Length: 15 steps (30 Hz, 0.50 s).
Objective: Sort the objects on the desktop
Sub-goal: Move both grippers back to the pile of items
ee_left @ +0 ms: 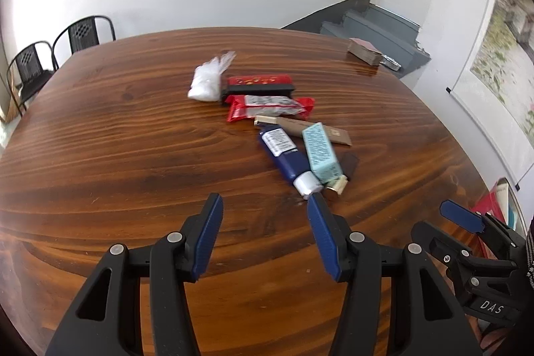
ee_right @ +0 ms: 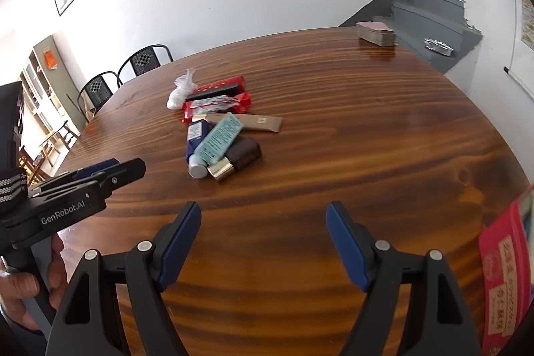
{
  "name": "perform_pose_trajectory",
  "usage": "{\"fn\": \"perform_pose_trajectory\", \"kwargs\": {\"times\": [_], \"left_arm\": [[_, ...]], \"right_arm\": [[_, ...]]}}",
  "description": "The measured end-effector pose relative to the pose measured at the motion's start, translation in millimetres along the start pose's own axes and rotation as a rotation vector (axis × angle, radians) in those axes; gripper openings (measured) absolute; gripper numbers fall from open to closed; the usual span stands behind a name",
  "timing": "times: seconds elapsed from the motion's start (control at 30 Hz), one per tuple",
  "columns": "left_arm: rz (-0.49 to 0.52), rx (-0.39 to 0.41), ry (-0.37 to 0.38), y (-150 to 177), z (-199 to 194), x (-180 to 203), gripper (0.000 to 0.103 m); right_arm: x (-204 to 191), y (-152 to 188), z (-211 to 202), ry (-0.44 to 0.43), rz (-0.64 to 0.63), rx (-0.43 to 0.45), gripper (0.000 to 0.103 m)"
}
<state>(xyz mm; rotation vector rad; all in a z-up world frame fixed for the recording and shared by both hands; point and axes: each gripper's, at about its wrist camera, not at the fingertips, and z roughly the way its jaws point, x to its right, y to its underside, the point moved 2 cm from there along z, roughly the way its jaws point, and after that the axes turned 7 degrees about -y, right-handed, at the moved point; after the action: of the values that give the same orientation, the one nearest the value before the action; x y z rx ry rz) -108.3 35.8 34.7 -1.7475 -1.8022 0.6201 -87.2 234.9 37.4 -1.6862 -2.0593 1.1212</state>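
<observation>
Both claws, left claw (ee_left: 265, 216) and right claw (ee_right: 263, 222), gape empty short of the heap mid-desk (ee_left: 100, 155); the blue tube (ee_left: 283, 155) and mint box (ee_left: 322, 152) overlap, so grabbing one may drag its neighbour

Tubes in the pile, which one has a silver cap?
The dark blue tube with the white label; its silver cap points toward the left gripper. The brown tube has a gold end.

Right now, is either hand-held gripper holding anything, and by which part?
Nothing is held: the left hand-held gripper and right hand-held gripper are both open above the table.
</observation>
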Motion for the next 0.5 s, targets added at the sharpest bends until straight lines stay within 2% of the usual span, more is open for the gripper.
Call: {"fn": "perform_pose_trajectory", "kwargs": {"times": [0.5], "left_arm": [[-0.041, -0.010, -0.017, -12, 13, -26, 0.056]], "right_arm": [[-10, -37, 38, -0.023, 0.010, -0.006, 0.081]]}}
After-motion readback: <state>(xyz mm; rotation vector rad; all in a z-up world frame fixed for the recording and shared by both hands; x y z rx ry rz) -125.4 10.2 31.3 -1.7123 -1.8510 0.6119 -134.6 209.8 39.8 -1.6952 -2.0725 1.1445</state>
